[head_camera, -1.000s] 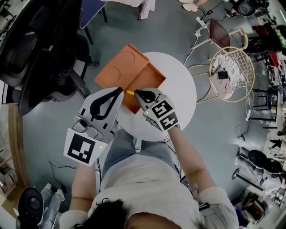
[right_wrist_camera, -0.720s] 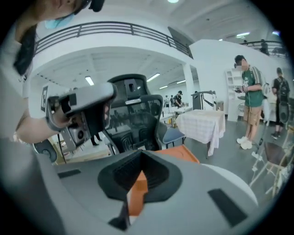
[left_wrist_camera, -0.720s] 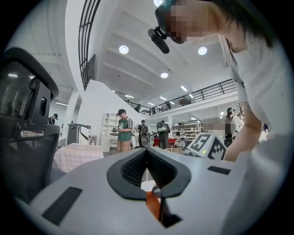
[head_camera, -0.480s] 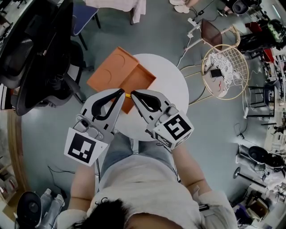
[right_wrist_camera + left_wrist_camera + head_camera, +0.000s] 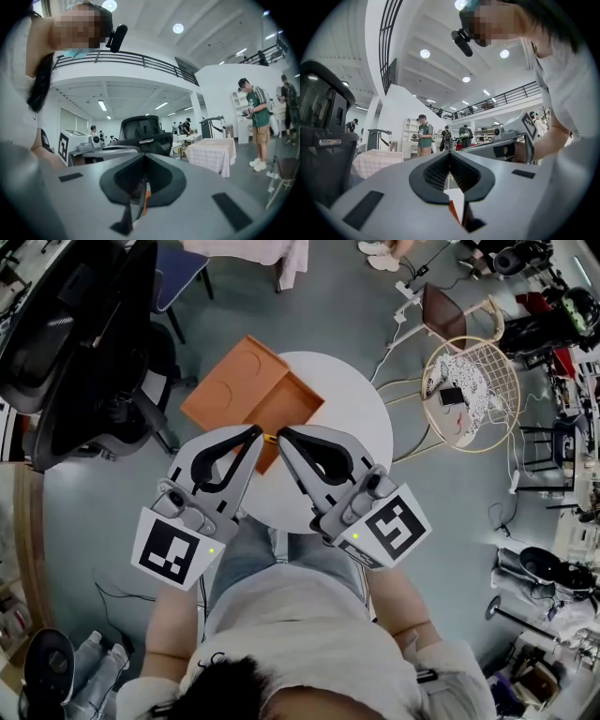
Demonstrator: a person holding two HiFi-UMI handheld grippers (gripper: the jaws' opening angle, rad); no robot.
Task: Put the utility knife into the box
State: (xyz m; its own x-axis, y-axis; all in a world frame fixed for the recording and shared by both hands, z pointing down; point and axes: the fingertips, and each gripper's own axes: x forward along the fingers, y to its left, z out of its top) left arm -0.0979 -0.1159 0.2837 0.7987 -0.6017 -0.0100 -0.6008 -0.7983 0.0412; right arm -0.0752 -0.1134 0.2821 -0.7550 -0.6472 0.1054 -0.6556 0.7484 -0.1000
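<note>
The orange box [image 5: 292,407] lies open on the round white table [image 5: 361,413], its lid [image 5: 234,381] folded back to the left. A short yellow bit of the utility knife [image 5: 269,438] shows at the box's near edge; the gripper tips hide the rest of it. My left gripper [image 5: 259,430] and right gripper [image 5: 281,433] are raised above the table's near side, with their tips almost meeting over that yellow bit. Both are shut with nothing seen between the jaws. In the left gripper view, white table and orange box [image 5: 453,213] show through the jaw gap. In the right gripper view, an orange sliver [image 5: 147,197] shows through it.
A black office chair [image 5: 84,343] stands at the left, close to the table. A wire chair [image 5: 473,390] with a small dark device on it is at the right, and cables trail on the grey floor. People stand far off in the room.
My right gripper has pulled back and risen toward the camera, its marker cube moving lower right. The left gripper has barely moved. The yellow bit stays at the box's edge.
</note>
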